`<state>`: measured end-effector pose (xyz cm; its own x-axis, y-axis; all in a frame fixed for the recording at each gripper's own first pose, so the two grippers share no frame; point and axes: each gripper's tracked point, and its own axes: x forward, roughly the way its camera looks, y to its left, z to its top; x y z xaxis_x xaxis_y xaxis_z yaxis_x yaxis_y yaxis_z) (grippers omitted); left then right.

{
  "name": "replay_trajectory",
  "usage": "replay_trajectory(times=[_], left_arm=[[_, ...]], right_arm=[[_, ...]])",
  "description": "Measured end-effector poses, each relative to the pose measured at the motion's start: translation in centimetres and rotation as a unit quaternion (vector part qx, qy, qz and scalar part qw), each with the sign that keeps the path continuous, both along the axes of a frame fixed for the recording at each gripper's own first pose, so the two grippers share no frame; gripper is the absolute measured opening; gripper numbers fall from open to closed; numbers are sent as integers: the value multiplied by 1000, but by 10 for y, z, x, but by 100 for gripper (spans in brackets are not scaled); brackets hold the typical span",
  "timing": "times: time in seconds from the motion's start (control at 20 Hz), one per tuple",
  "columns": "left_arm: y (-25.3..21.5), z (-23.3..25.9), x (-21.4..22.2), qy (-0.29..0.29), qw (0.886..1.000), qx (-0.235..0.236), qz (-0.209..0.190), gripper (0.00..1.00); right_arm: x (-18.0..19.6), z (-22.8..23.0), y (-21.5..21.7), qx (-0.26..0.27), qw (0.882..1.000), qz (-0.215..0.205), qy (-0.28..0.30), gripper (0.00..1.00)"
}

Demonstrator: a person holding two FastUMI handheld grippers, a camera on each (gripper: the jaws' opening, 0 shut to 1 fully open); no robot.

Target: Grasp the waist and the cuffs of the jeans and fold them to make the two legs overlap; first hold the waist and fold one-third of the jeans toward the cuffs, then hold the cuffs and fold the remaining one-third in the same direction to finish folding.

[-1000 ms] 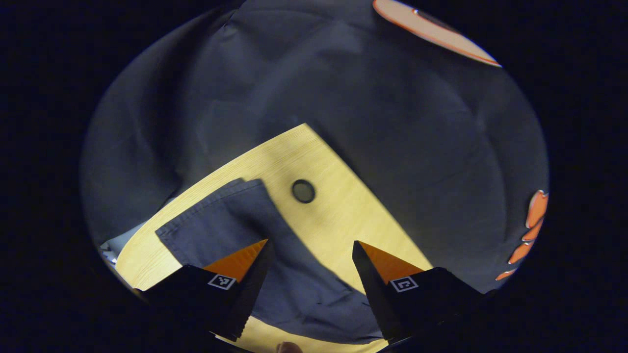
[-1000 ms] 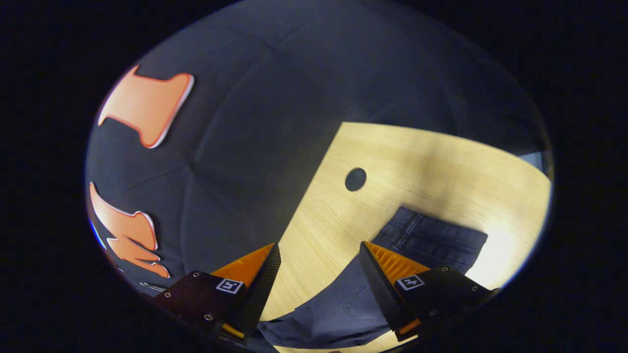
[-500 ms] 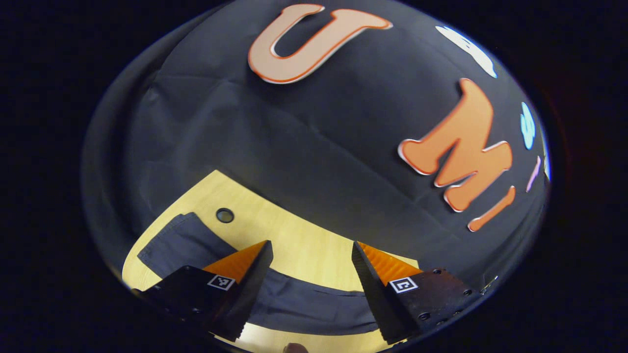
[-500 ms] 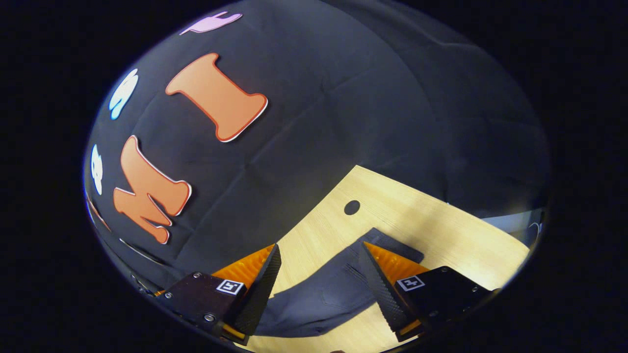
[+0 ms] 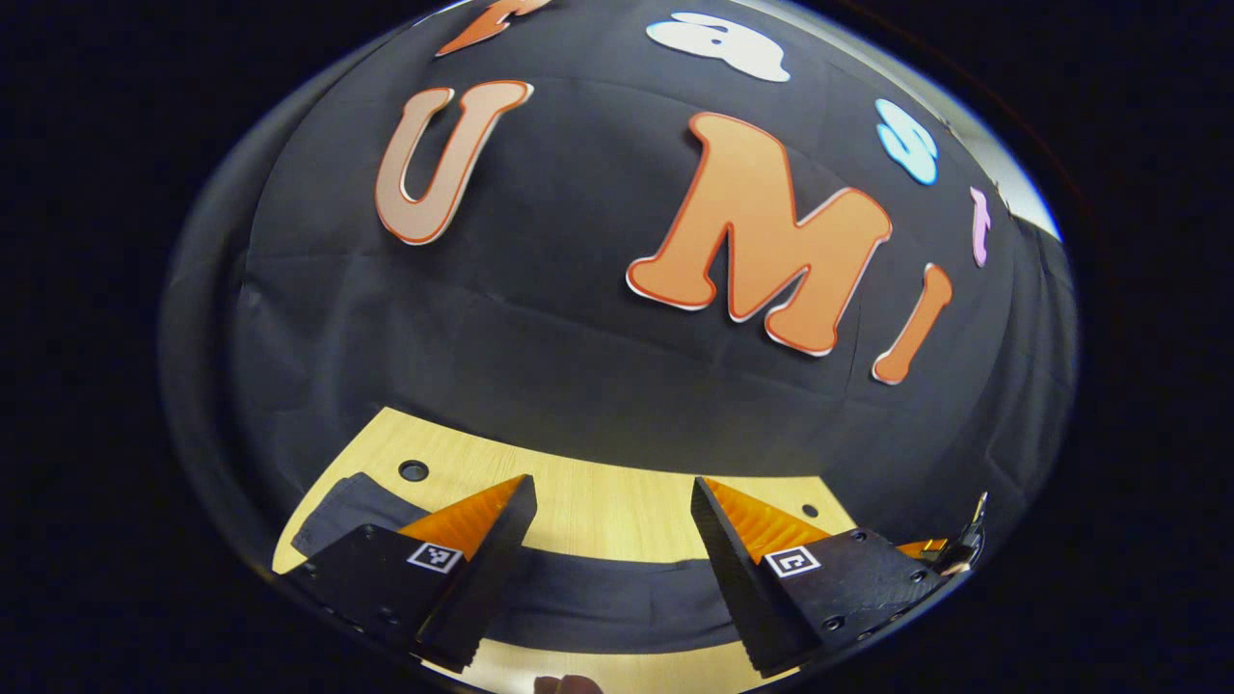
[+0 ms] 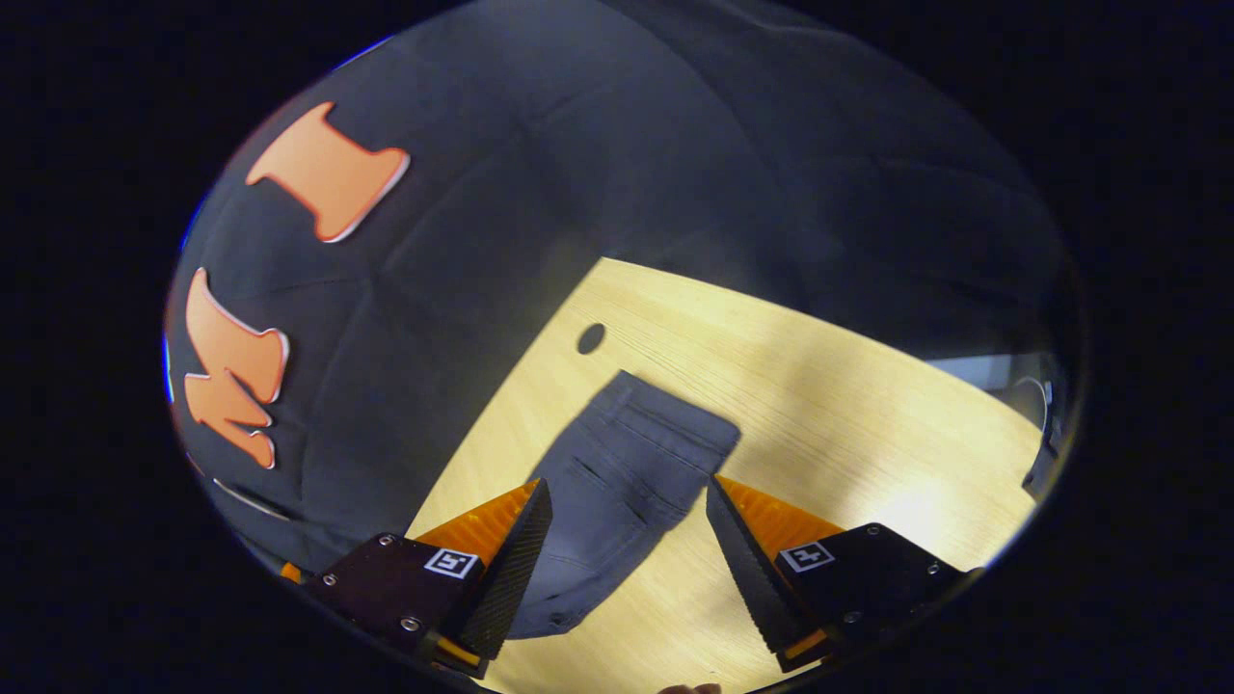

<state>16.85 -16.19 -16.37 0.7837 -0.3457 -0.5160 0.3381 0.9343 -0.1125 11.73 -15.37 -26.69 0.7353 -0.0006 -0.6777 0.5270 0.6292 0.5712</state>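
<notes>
Left gripper view has our left gripper [image 5: 609,540] held above the worktop [image 5: 598,506], its jaws spread and pinching nothing. The jeans [image 5: 598,598] lie as a dark band across the view at 6 o'clock, one end reaching toward 8 o'clock near a small hole [image 5: 414,470] in the wood. In the right gripper view our right gripper [image 6: 622,540] also has its jaws spread and empty, with the other end of the jeans [image 6: 627,472] running between them from 6 o'clock up toward 12 o'clock, pocket seams showing.

We judge that the garment is laid out long and narrow and that no grasp has begun. The main risk is a shallow pinch: if our jaws close on the top layer alone, the layers could separate as we lift and the fold could skew. We cannot tell how many layers lie there. Uneven lifting by the two grippers could twist the cloth, and dragging it could push the far end off the worktop edge at 8 o'clock.
</notes>
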Motion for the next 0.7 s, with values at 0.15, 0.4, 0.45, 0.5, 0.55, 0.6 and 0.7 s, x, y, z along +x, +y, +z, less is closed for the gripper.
replay_trajectory(times=[0.15,0.4,0.45,0.5,0.55,0.6,0.7], left_arm=[[3,-19,-19,28,1000,2,1,98],[22,-24,-31,33,999,10,21,98],[26,-24,-33,32,999,10,27,98],[30,-24,-34,31,999,9,32,98],[34,-24,-34,31,999,7,39,98],[38,-25,-36,34,998,4,43,98],[43,-29,-37,42,998,-3,55,98]], right_arm=[[3,-33,-3,25,999,-6,46,98],[26,-66,-16,50,995,-34,83,98],[30,-71,-18,50,994,-37,88,98],[34,-74,-19,54,994,-41,90,98],[38,-76,-17,63,993,-41,90,98],[40,-77,-15,72,992,-41,92,98],[50,-78,-17,77,992,-50,81,97]])
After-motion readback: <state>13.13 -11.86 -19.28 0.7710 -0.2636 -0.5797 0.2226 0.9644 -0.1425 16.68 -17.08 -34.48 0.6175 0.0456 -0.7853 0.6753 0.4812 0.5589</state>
